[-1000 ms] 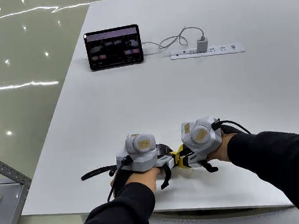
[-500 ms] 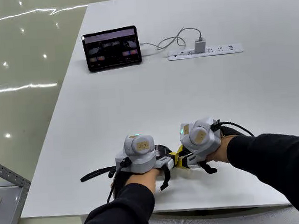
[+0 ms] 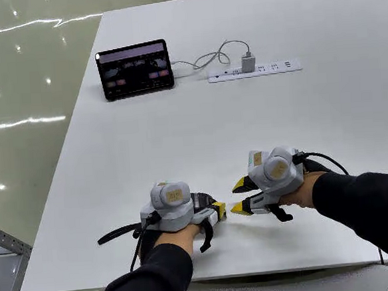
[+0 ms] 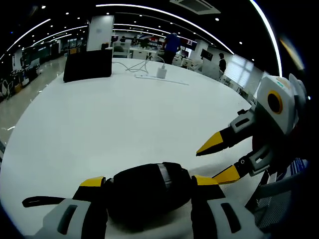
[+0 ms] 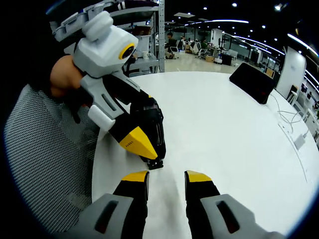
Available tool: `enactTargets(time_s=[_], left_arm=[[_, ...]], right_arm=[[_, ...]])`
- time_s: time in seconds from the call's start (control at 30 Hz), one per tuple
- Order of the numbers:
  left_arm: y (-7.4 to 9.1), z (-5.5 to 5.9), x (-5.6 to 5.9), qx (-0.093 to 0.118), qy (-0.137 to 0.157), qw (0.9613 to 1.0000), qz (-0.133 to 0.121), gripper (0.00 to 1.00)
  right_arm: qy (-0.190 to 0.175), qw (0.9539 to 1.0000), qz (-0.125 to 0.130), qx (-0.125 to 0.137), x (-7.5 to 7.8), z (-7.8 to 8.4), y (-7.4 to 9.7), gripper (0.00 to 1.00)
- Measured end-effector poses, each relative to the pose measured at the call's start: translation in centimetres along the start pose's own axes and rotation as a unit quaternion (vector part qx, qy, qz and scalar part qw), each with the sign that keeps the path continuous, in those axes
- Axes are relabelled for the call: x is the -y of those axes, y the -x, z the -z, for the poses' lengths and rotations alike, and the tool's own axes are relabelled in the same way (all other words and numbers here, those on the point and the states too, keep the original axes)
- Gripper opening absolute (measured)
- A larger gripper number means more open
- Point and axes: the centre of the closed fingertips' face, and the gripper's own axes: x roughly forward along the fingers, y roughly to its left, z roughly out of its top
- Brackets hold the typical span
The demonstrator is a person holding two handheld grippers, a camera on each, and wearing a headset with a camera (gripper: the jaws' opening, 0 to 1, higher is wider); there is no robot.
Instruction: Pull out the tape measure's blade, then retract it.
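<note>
left gripper (image 4: 148, 181): jaws closed down on the tape measure (image 4: 144, 196), a yellow tip on each side of the black case. Grip is firm and the case bulges up between the fingers. Case sits low on the table (image 3: 246, 128), near the near edge, left of centre. Thin black strap (image 4: 35, 201) trails off left from the gripper side; can't tell what it belongs to.

right gripper (image 5: 167, 177): jaws parted a modest gap with nothing between them, just bare table under the tips. In the right gripper view the tape measure (image 5: 152, 124) is straight ahead and slightly left, with its near end just beyond the tips and not touching.

In the head view the right gripper (image 3: 239, 197) is to the right of the left gripper (image 3: 208, 211). Its tips point left at it, close but with a small gap. Tape measure (image 3: 199, 202) is mostly hidden under the left gripper body.

Far side of the table: tablet (image 3: 135, 69) propped up at far left with its screen lit. Power strip (image 3: 268, 68) is to its right with a white charger (image 3: 248, 64) plugged in, and a cable (image 3: 208, 56) loops between them. All of it is well apart from the grippers.
</note>
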Motion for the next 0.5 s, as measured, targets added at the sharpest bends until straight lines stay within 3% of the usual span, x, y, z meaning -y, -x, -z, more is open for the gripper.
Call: enactTargets(time_s=[0.13,0.27,0.37,0.5], left_arm=[[0.1,0.1,0.1,-0.008,-0.011,0.9999,0.003,0.65],[0.9,-1.5,0.5,0.01,-0.011,0.9996,0.025,0.66],[1.5,-2.5,0.6,0.014,-0.074,0.996,0.048,0.69],[2.3,-3.1,0.5,0.014,-0.102,0.9913,0.082,0.7]], right_arm=[[-0.009,0.9999,0.013,0.004,0.4,0.7,1.3,0.27],[-0.028,0.9992,0.022,0.017,0.4,1.0,2.8,0.35],[-0.045,0.9978,0.034,0.036,0.7,1.2,4.3,0.4],[-0.055,0.9967,0.045,0.041,0.8,1.9,5.8,0.41]])
